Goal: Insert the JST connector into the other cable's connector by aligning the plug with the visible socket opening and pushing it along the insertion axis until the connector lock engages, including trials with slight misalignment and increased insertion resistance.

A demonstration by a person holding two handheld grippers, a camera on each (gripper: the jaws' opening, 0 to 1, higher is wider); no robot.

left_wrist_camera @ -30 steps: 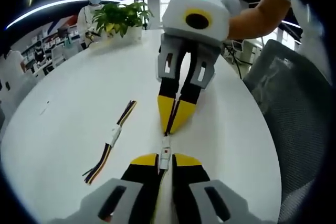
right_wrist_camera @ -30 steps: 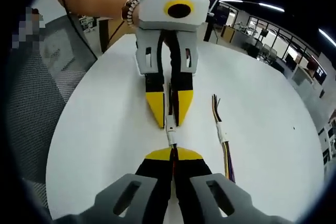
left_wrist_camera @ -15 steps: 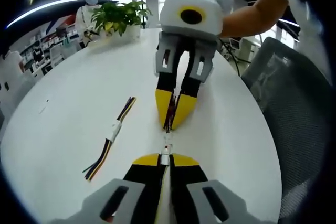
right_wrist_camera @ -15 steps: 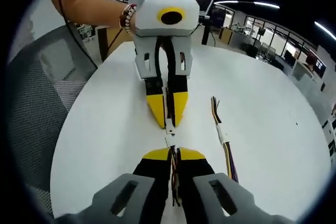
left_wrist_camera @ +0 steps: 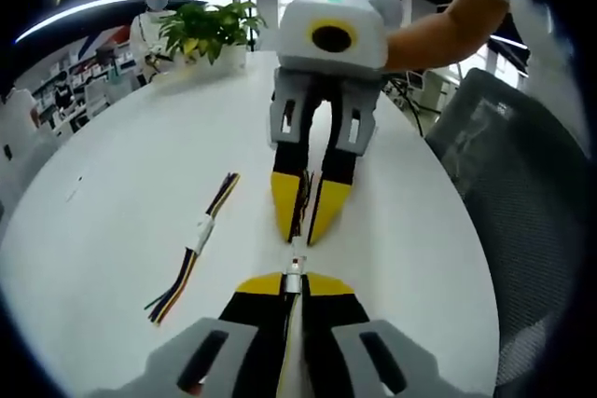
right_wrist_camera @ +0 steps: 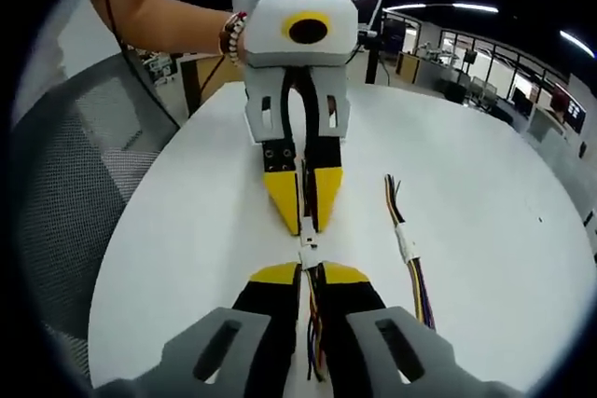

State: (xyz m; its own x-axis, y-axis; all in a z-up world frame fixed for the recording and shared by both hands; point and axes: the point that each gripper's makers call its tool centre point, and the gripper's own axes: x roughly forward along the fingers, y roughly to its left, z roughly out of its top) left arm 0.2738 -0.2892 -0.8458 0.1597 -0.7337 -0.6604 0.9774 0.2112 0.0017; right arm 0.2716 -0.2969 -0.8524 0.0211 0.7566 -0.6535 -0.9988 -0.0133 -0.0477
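1. Left hand-held gripper (left_wrist_camera: 294,279) clenched on its cable, white JST connector (left_wrist_camera: 294,266) poking out just past the yellow tips.
2. Right hand-held gripper (left_wrist_camera: 303,230) facing it head-on over the white desk (left_wrist_camera: 112,202), jaws nearly closed around multicoloured wires, tips just short of the connector.
3. From the right gripper view: right hand-held gripper (right_wrist_camera: 310,270) gripping a wire bundle; small white connector (right_wrist_camera: 307,253) bridging the gap to the left hand-held gripper (right_wrist_camera: 304,226). Can't tell if plug and socket are seated or only touching.
4. Spare cable pair (left_wrist_camera: 194,249) with white joined connector lying flat on the desk, apart from both grippers, toward the desk's middle.
5. Potted plant (left_wrist_camera: 211,31) at the far desk edge; mesh chair (left_wrist_camera: 522,184) beside the near edge.
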